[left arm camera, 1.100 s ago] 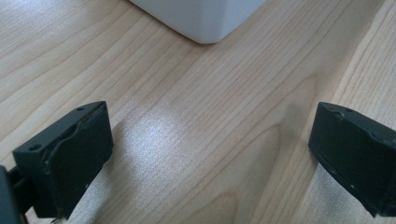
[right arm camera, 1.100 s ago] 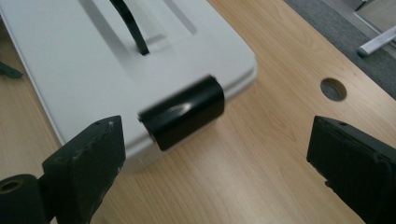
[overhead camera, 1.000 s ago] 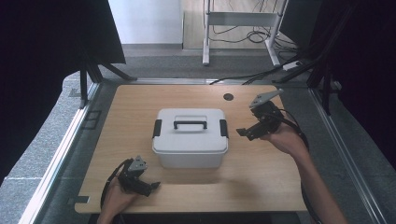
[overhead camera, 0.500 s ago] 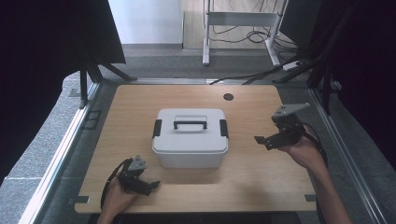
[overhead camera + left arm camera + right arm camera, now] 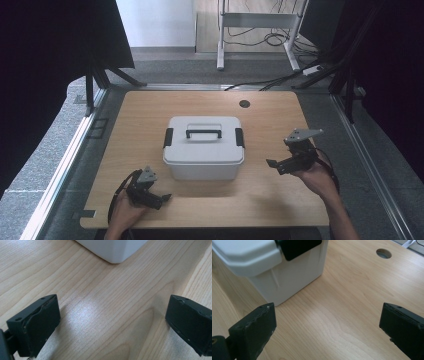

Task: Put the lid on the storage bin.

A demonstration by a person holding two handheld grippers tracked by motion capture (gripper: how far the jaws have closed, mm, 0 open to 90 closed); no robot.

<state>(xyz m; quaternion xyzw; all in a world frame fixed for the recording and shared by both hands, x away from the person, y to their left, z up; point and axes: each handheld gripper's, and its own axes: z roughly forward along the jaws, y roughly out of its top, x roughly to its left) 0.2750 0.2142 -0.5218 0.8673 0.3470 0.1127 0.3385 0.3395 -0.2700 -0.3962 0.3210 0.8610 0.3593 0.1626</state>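
The white storage box (image 5: 203,147) with a black handle (image 5: 203,133) stands in the middle of the frame on the wooden table (image 5: 150,110). The right gripper (image 5: 278,166) at the right and the left gripper (image 5: 159,199) at the lower left are wide open, holding nothing.

on the table (image 5: 150,115), mid-way: lidded box (image 5: 203,156), handle (image 5: 204,133) on top. left gripper (image 5: 162,198) near and left of box, by the near edge. right gripper (image 5: 272,165) right of box. cable hole (image 5: 244,104) far, behind box.
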